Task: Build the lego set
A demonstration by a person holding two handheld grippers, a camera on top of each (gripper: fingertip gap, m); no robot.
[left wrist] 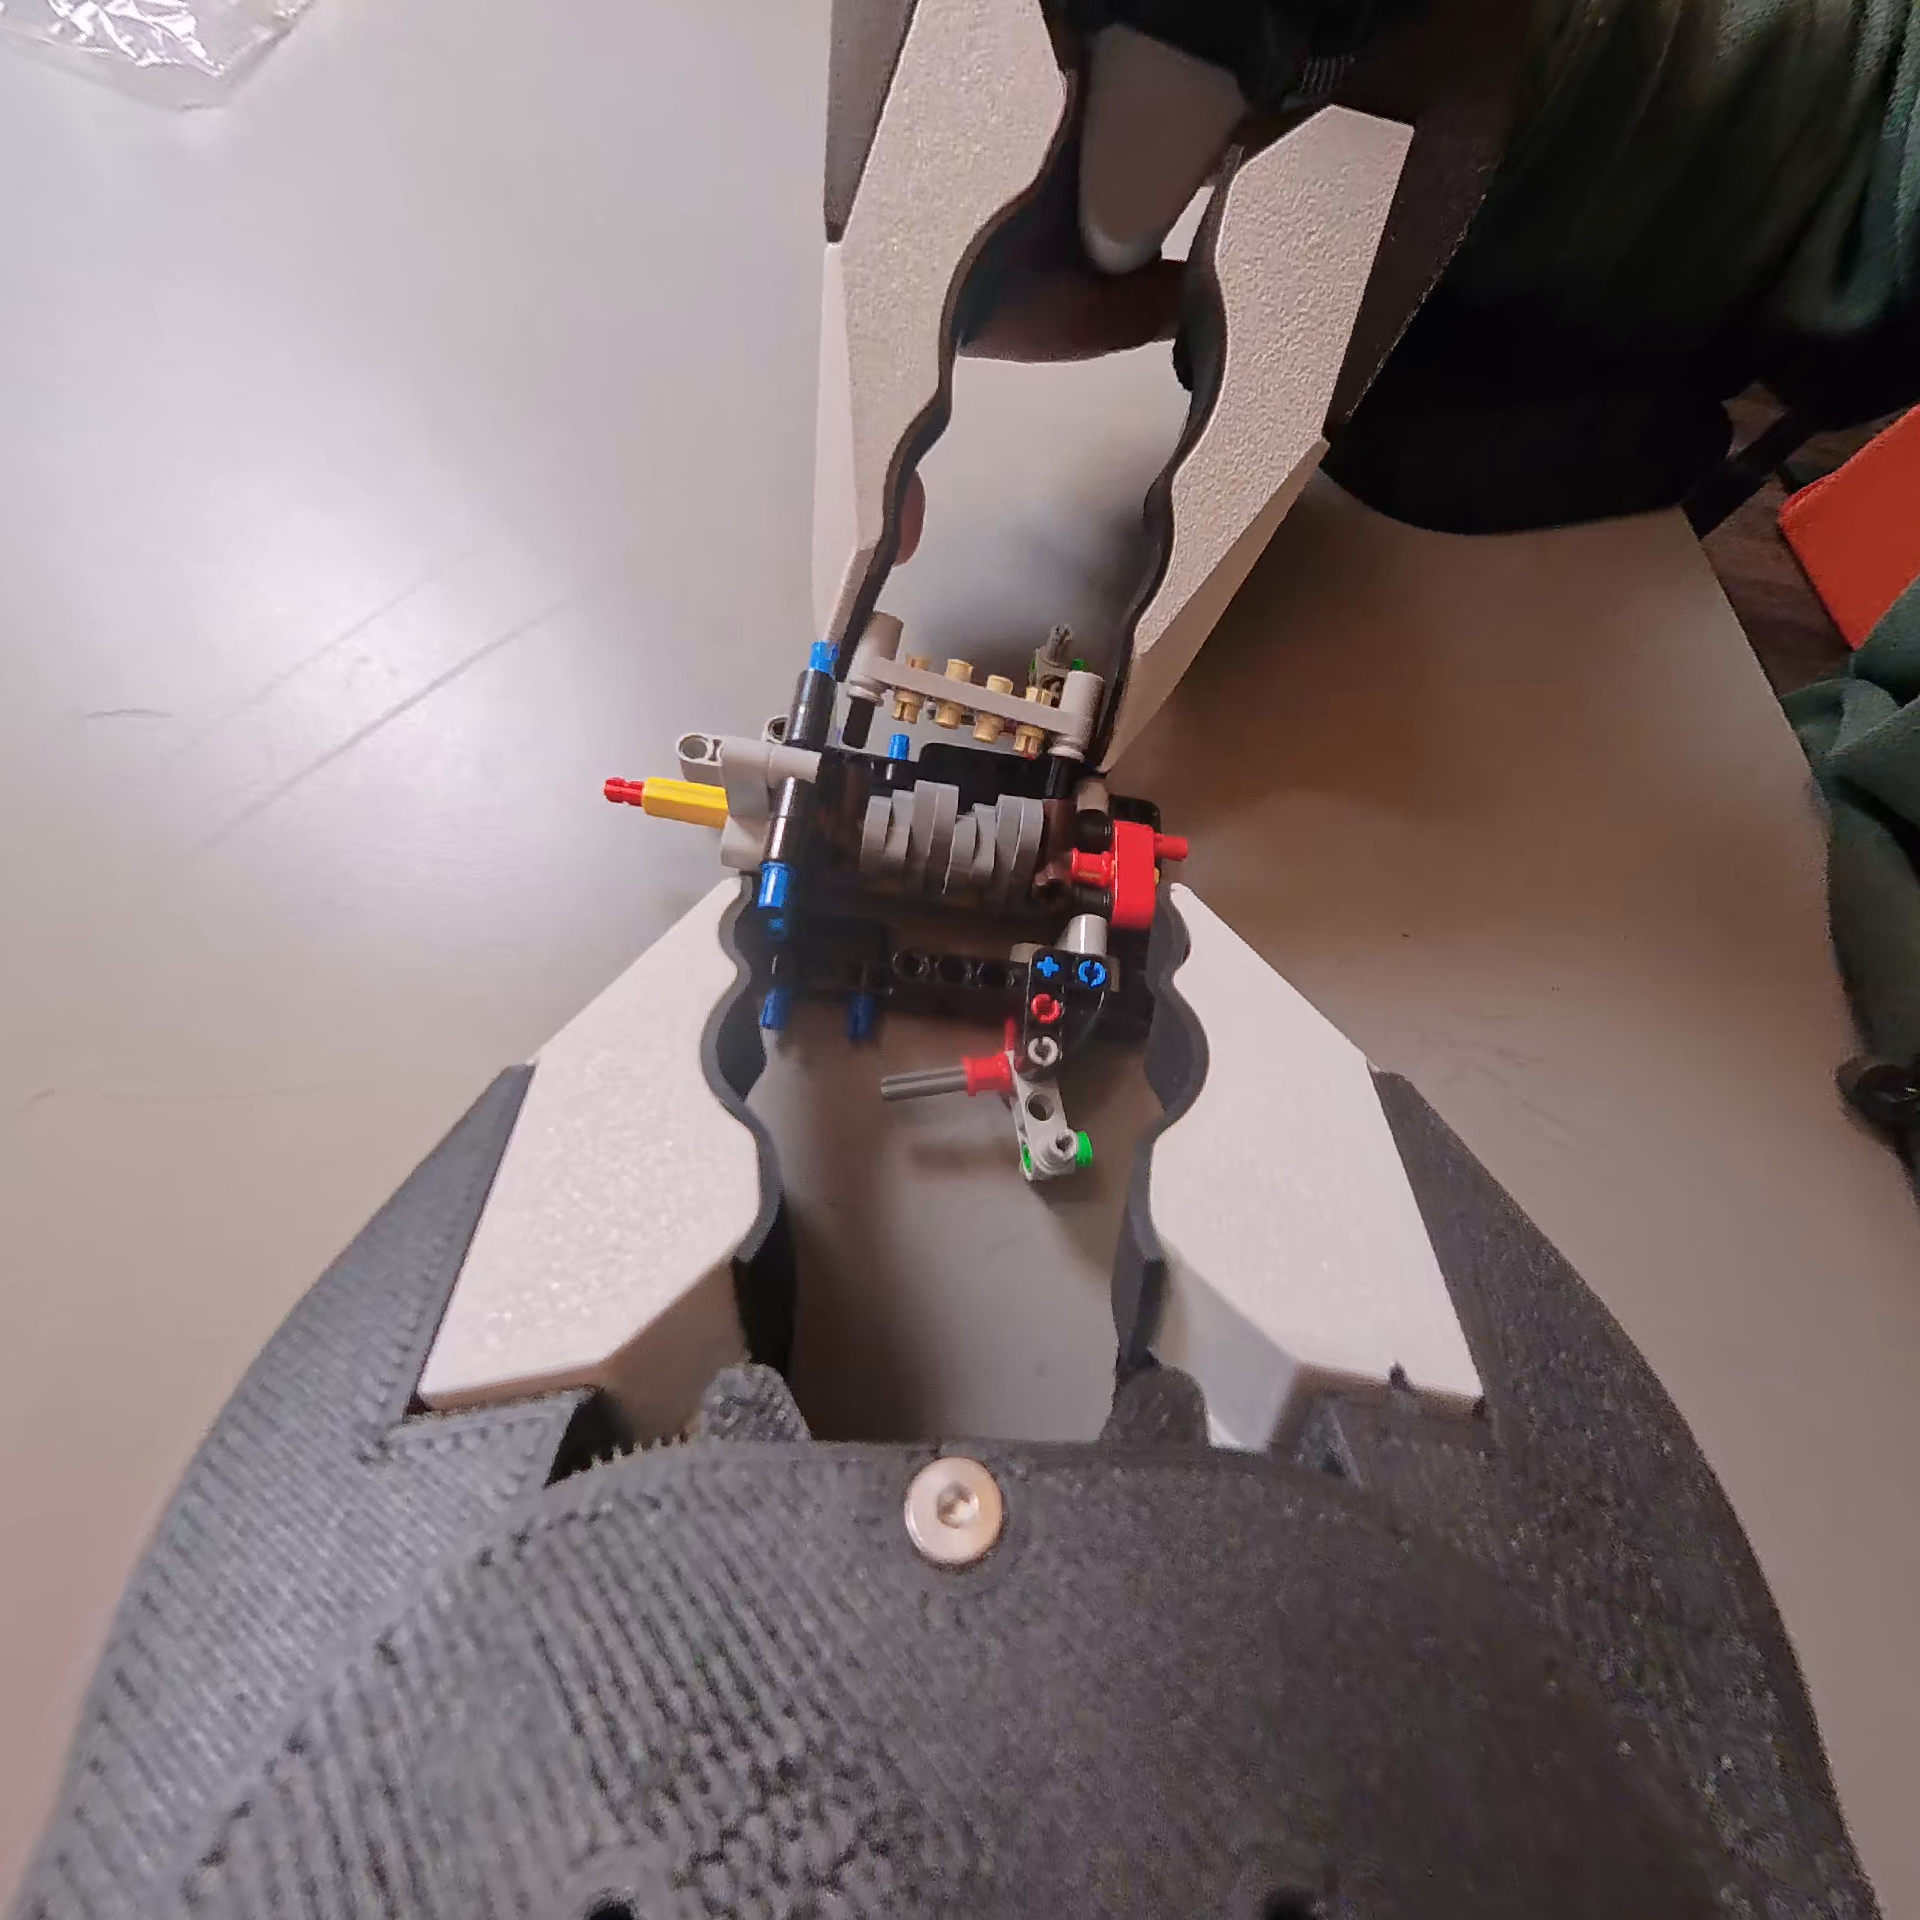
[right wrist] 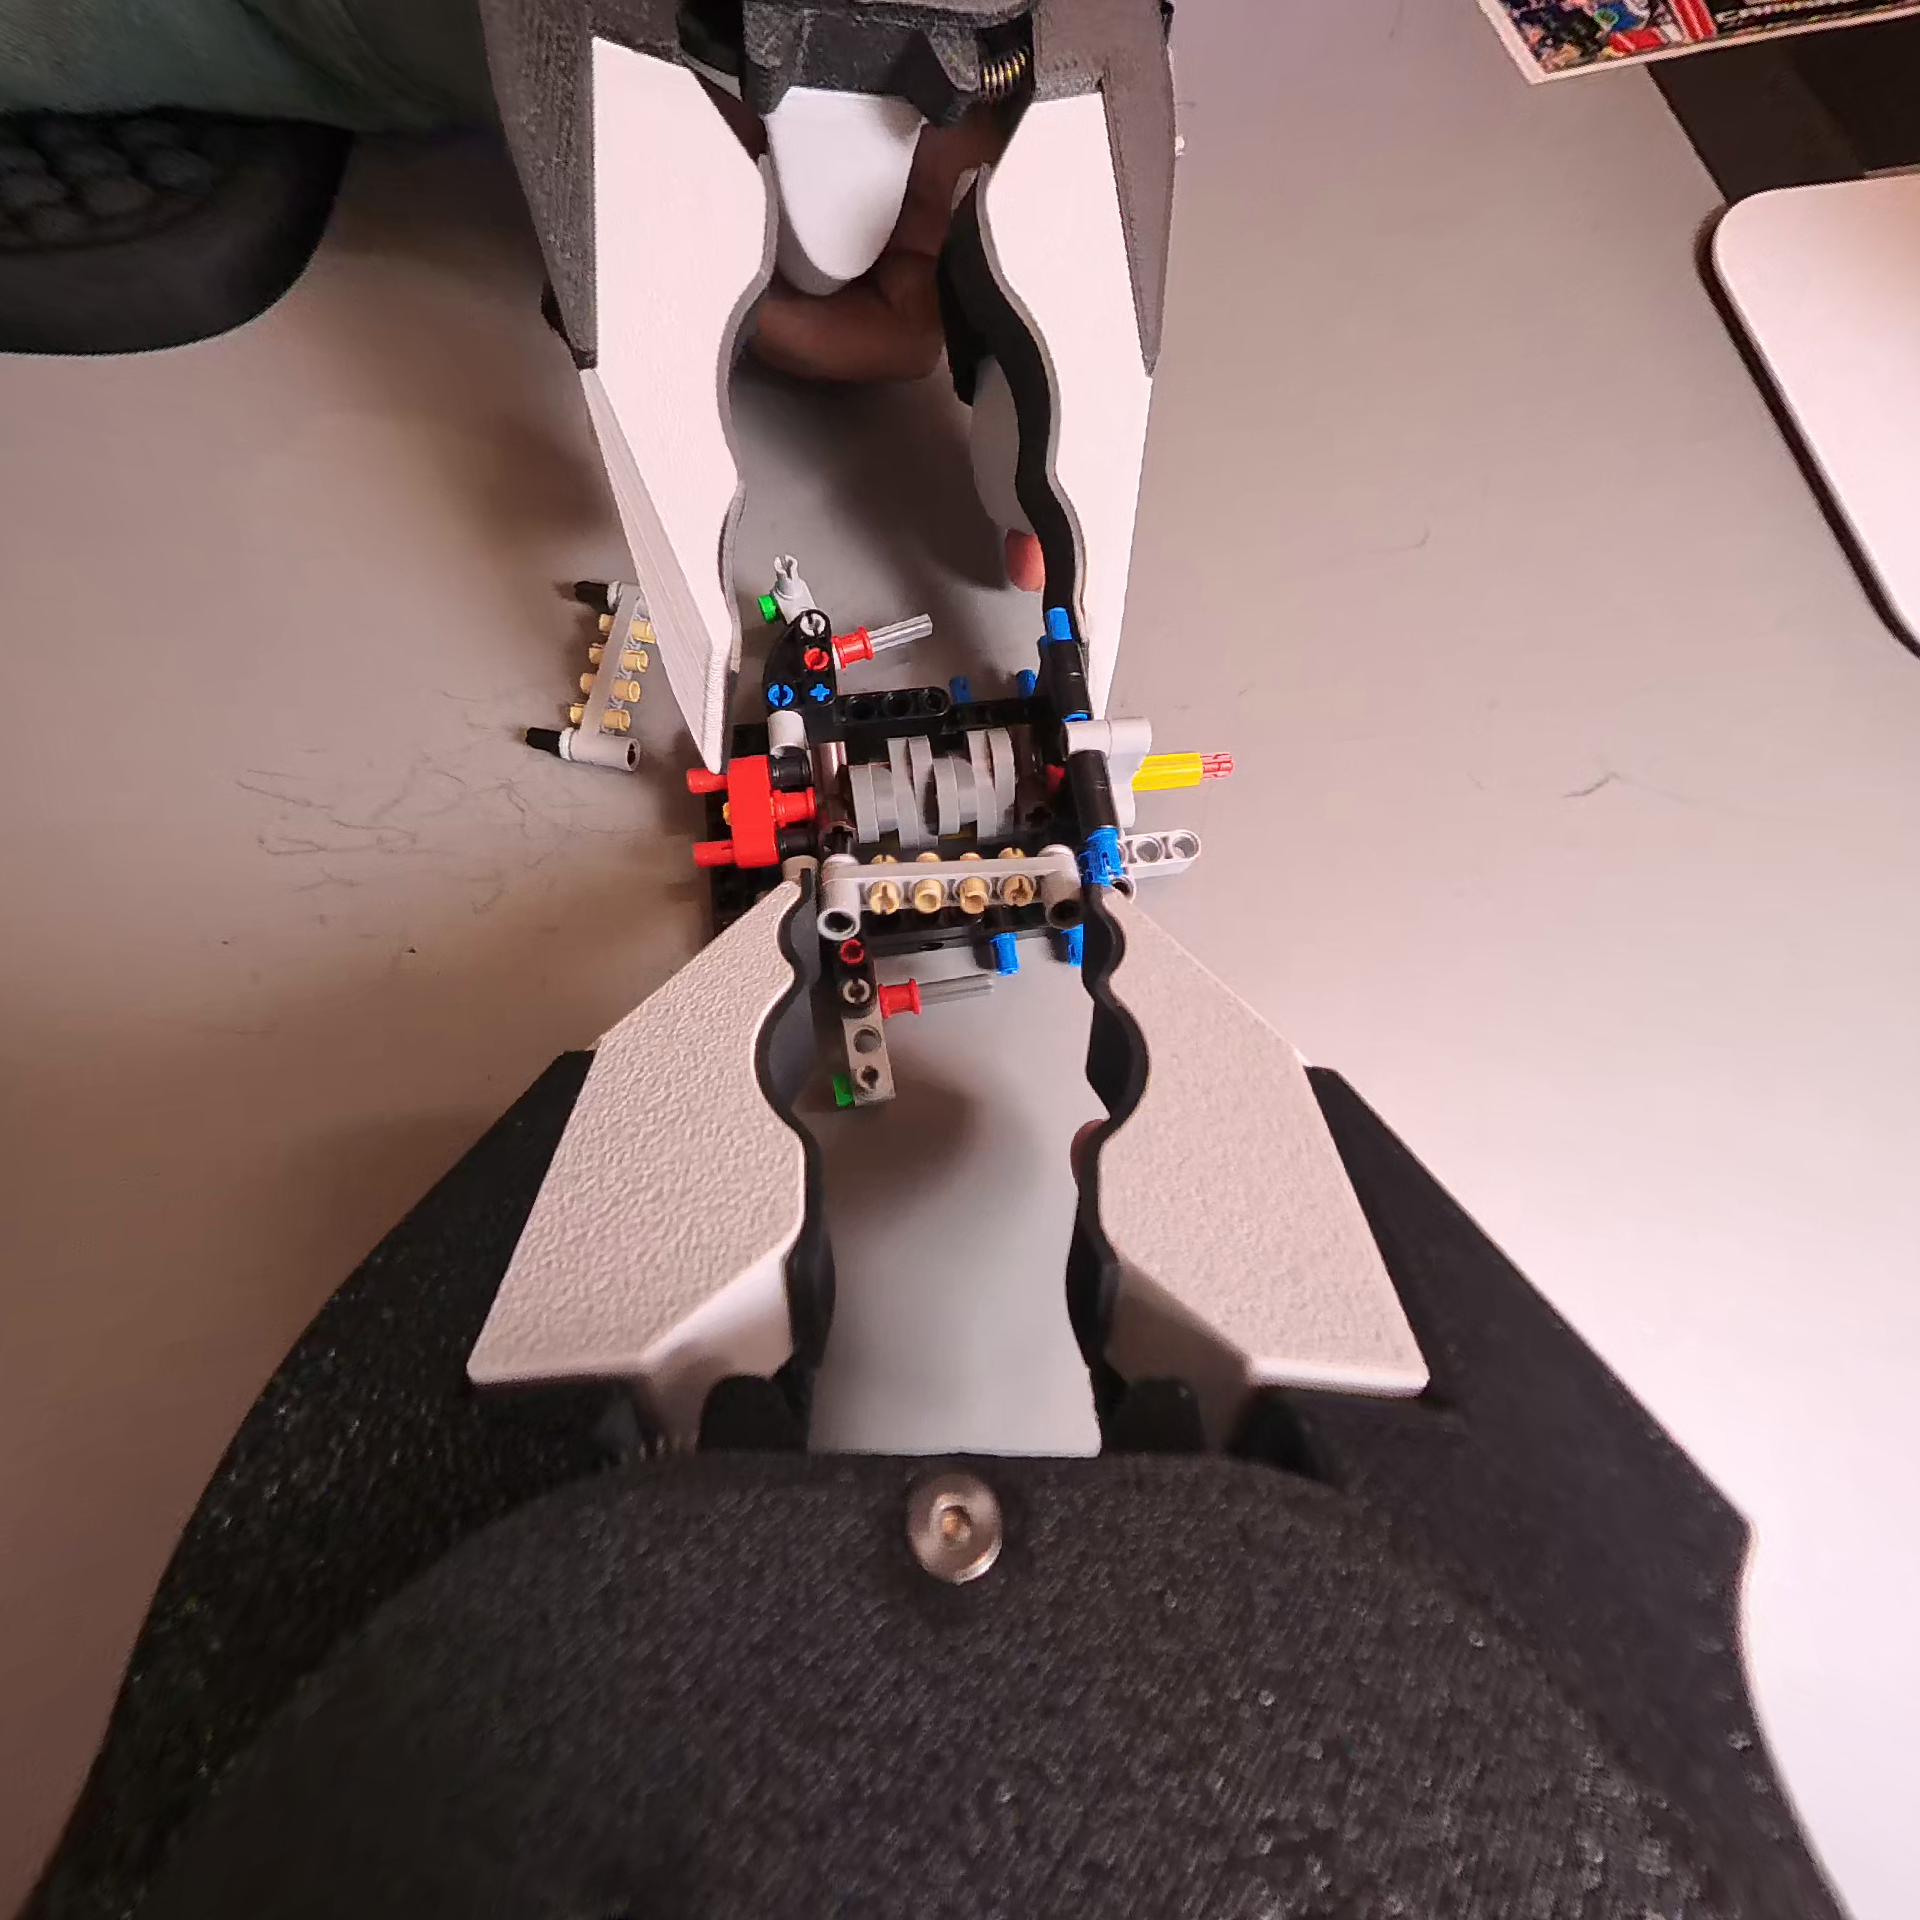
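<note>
scuffed pale table [right wrist: 416,1039] under lego assembly [right wrist: 935,800], booklet [right wrist: 1621,26] at edge.

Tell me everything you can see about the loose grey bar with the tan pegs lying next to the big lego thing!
The loose grey bar is a light grey plastic beam with two rows of tan pegs poking through its holes and a black pin at each end. It lies flat on the pale table, apart from the main lego build, just outside one white finger of the left gripper. Nothing grips it. A matching bar is already fitted on the build.
</note>
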